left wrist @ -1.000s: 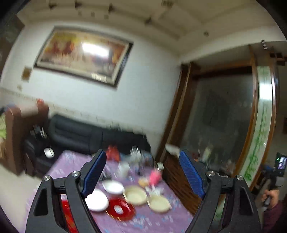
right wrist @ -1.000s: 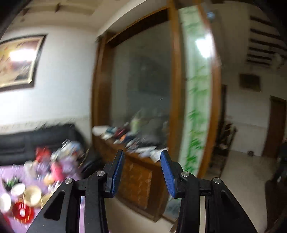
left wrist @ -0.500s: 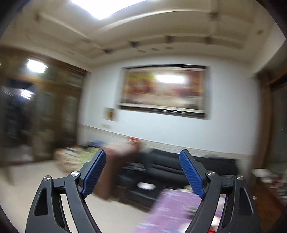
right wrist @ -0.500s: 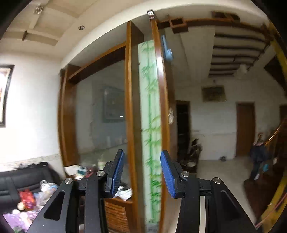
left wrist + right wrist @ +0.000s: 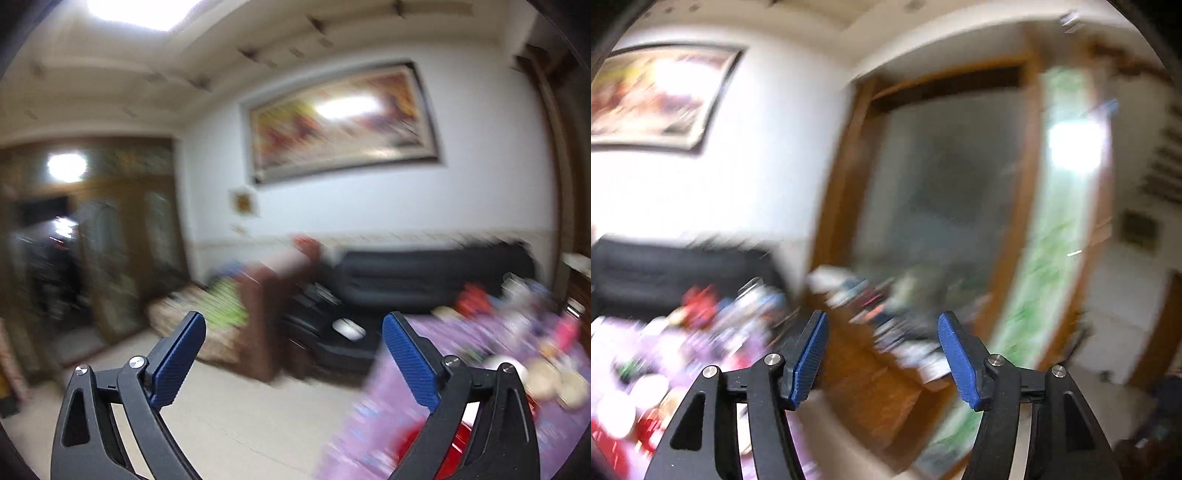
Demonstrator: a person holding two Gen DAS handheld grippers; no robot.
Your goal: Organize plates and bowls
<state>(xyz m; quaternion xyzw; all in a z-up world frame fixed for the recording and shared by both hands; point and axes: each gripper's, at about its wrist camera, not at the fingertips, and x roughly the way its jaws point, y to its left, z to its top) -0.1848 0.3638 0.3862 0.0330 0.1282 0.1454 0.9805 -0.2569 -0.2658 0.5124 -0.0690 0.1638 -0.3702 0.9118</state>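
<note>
At the right edge of the left wrist view, a table (image 5: 388, 417) under a purple patterned cloth carries the crockery; pale cream bowls (image 5: 554, 382) sit near the far right side, round and shallow, their outlines smeared by motion blur; a red plate (image 5: 448, 448) shows as a bright patch low down, partly hidden behind the right finger of the left gripper (image 5: 293, 356); clutter further back on the cloth is too blurred to identify.

Left gripper: jaws spread wide, having just been opening; nothing between the blue ribbed pads (image 5: 177, 363); floor and a black sofa (image 5: 424, 273) show through the gap; well apart from the dishes.

Right gripper (image 5: 881, 358): jaws at a moderate gap, also just been opening; nothing between its pads; it faces a wooden cabinet (image 5: 871, 391) and a glass partition with a green bamboo pattern (image 5: 1052, 258).

Right wrist view, lower left: the same tablecloth; white round plates (image 5: 617, 411) and a red plate (image 5: 650, 430) appear as soft blobs; count cannot be told.

Large framed painting (image 5: 343, 120) hangs on the white wall above the sofa.

Writing, brands, labels: none readable; both views heavily blurred.
</note>
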